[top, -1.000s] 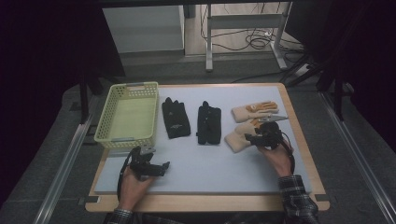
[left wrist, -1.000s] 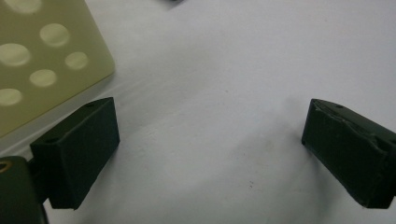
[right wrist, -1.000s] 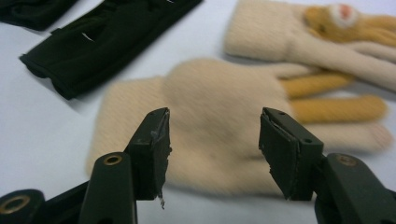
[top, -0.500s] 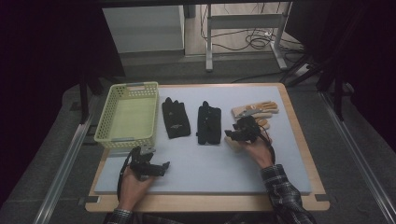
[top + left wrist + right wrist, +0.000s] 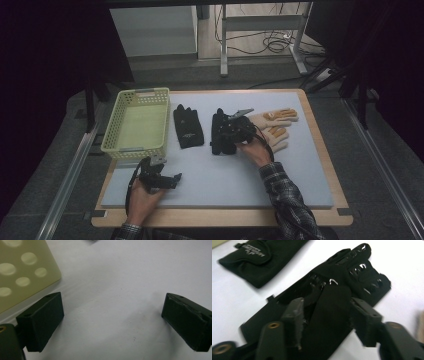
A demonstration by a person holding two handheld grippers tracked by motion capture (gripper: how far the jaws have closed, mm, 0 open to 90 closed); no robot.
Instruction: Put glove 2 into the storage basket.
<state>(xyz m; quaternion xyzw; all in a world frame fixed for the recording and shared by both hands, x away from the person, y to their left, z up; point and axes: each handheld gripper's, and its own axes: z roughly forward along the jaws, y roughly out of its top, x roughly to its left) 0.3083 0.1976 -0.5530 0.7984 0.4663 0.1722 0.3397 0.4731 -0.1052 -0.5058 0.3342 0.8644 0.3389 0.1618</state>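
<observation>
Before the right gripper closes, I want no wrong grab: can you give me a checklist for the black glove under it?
1. Right gripper over the near black glove: ok.
2. Jaws apart, a fold of the glove between them, not clamped: ok.
3. Other black glove lies apart: ok.
4. Tan gloves clear of the jaws: ok.
5. Basket free to receive: ok.
6. Left gripper open, holding nothing: ok.
</observation>
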